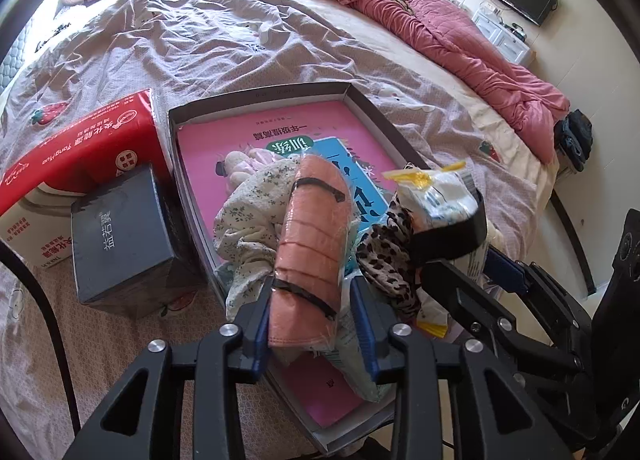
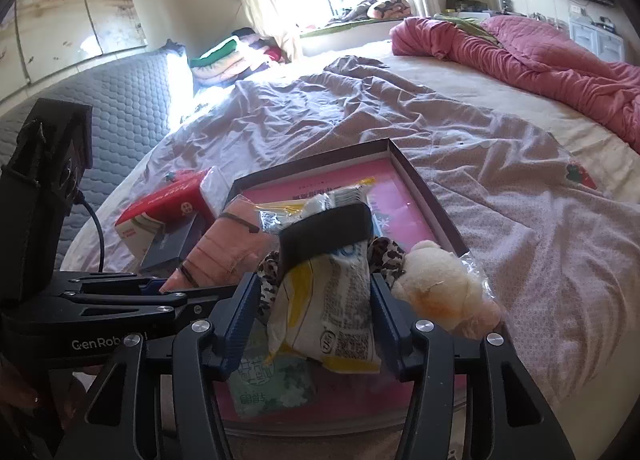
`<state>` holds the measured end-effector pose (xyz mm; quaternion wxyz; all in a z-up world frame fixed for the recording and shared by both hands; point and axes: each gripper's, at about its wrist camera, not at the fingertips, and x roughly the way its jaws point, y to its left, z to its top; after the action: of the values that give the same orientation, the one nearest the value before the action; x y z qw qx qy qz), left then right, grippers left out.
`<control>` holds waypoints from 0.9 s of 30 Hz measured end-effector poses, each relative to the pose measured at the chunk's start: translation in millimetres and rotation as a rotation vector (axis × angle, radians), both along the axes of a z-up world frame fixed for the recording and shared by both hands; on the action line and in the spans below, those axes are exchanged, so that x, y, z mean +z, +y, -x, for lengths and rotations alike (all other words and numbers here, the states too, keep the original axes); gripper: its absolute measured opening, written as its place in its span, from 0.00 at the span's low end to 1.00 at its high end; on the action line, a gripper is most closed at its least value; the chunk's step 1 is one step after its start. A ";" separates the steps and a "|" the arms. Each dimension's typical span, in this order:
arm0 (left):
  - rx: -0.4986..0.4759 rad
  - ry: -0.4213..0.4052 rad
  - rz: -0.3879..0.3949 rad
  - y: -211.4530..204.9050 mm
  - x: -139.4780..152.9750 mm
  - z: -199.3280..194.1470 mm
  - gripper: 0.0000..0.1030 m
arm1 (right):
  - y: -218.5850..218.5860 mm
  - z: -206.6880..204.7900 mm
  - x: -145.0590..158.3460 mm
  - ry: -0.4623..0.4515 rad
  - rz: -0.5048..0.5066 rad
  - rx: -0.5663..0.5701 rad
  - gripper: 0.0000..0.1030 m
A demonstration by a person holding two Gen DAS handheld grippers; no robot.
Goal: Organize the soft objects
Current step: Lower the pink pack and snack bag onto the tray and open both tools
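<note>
- Left wrist view: left gripper (image 1: 316, 334) at lower centre, over the near end of the tray (image 1: 400, 140). Pink roll (image 1: 310, 242) sits between the jaws, long axis running from them up toward frame centre, slightly tilted left. Left pad touches the roll; right pad shows a gap. Jaws read as released, roll resting inside.
- Same view: right gripper (image 1: 468, 260) enters from the right, nearer the packet (image 1: 440, 196).
- Right wrist view: right gripper (image 2: 312, 324) at lower centre, jaws parted around the packet (image 2: 328, 312), no squeeze seen. Packet's long axis points up-frame over the tray (image 2: 424, 188). Plush (image 2: 444, 290) just right of the jaws.
</note>
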<state>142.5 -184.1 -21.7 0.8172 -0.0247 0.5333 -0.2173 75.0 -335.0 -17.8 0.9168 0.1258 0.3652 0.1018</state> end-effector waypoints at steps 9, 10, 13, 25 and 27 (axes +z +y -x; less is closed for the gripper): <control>-0.013 -0.018 -0.014 4.0 3.1 8.2 0.49 | 1.3 5.9 0.1 0.007 0.039 0.002 0.60; -0.010 -0.019 -0.010 5.5 3.1 8.6 0.50 | 1.5 6.8 0.2 0.009 0.041 0.002 0.60; -0.008 -0.015 -0.004 8.4 2.7 9.2 0.52 | 1.6 8.6 0.6 0.014 0.040 0.004 0.62; -0.011 -0.027 0.006 14.4 3.8 16.0 0.64 | -4.3 20.3 0.2 0.024 0.031 -0.008 0.71; -0.019 -0.031 0.004 13.3 4.5 18.6 0.66 | -4.6 22.4 -0.4 0.027 0.036 -0.007 0.71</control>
<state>124.0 -170.8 -17.3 0.8232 -0.0181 0.5204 -0.2263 52.6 -339.6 -18.2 0.9142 0.1121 0.3790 0.0902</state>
